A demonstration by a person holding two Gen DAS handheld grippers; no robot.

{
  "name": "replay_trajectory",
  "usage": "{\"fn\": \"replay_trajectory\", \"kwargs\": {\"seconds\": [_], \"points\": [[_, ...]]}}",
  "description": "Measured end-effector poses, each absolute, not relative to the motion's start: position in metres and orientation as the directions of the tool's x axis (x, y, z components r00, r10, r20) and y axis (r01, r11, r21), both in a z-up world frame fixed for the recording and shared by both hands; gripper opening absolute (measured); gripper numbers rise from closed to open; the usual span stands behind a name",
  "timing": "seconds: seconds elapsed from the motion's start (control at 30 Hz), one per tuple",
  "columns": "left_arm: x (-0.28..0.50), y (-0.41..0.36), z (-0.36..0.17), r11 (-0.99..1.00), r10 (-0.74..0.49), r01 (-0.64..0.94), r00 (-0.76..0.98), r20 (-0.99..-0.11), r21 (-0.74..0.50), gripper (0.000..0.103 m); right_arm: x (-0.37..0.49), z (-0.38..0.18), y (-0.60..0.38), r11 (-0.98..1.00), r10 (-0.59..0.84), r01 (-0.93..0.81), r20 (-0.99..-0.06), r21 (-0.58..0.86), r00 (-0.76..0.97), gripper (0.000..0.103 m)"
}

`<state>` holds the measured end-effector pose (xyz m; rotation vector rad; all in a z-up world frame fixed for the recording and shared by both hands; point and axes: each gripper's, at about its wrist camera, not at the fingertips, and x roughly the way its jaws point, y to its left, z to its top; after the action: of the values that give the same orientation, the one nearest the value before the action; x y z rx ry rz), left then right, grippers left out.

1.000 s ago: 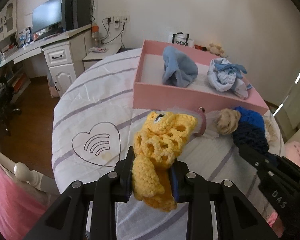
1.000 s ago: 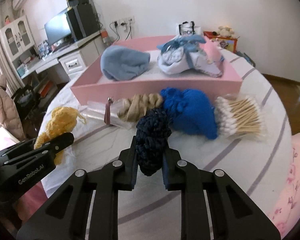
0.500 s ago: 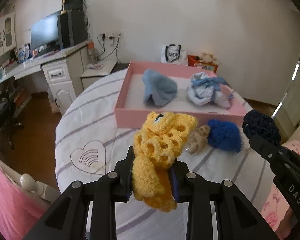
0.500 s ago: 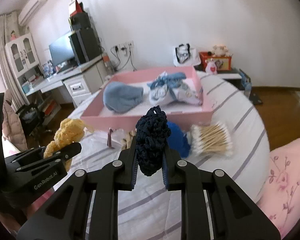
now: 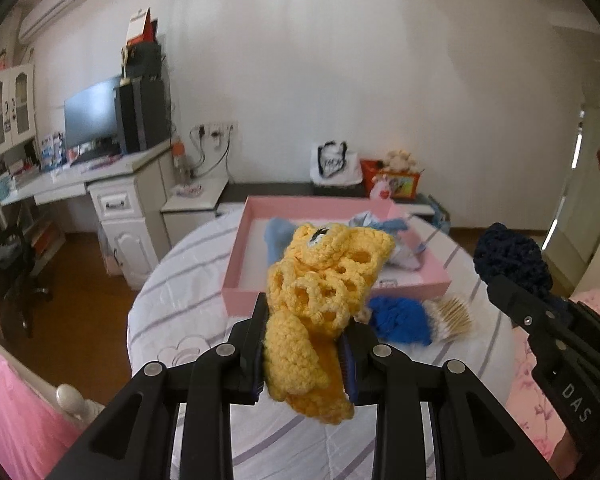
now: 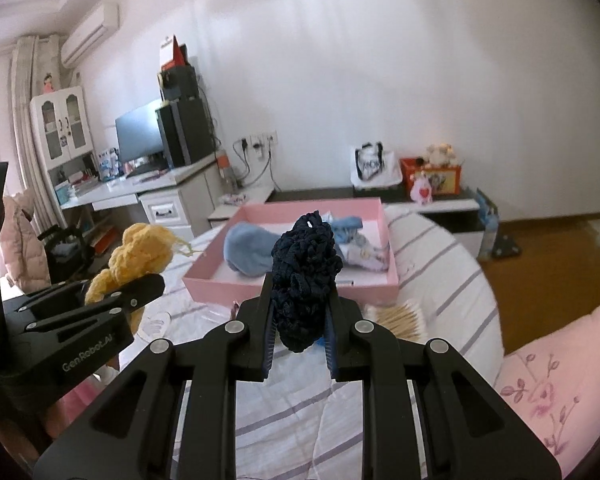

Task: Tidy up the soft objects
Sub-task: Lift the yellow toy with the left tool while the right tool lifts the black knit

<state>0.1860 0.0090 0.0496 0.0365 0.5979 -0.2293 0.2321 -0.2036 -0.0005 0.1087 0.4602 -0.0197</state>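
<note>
My left gripper [image 5: 306, 360] is shut on a yellow crochet toy [image 5: 320, 300] and holds it high above the round table. My right gripper [image 6: 300, 328] is shut on a dark navy crochet piece [image 6: 304, 272], also lifted; that piece shows at the right of the left wrist view [image 5: 510, 260]. Beyond both stands a pink tray [image 5: 240, 264], seen too in the right wrist view [image 6: 292, 290]. In it lie a light blue cloth [image 6: 248, 250] and a blue-white bundle [image 6: 366, 254]. A bright blue knit piece [image 5: 400, 322] lies on the table in front of the tray.
A bundle of cotton swabs [image 5: 454, 316] lies beside the blue knit piece on the striped tablecloth [image 5: 188, 280]. A desk with a monitor [image 5: 92, 120] stands at the left. A pink floral bed edge [image 6: 548, 380] is at the right.
Both grippers have risen and pulled back from the table with their crochet pieces; the tray and table now look smaller and farther away.
</note>
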Motion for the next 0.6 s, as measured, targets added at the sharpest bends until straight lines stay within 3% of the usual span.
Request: {"fn": "replay_trajectory", "kwargs": {"seconds": [0.6], "points": [[0.089,0.034,0.09,0.972,-0.219,0.234,0.906,-0.363,-0.003,0.027,0.175,0.059,-0.167,1.0,-0.013,0.018,-0.254,0.015,0.967,0.019]]}}
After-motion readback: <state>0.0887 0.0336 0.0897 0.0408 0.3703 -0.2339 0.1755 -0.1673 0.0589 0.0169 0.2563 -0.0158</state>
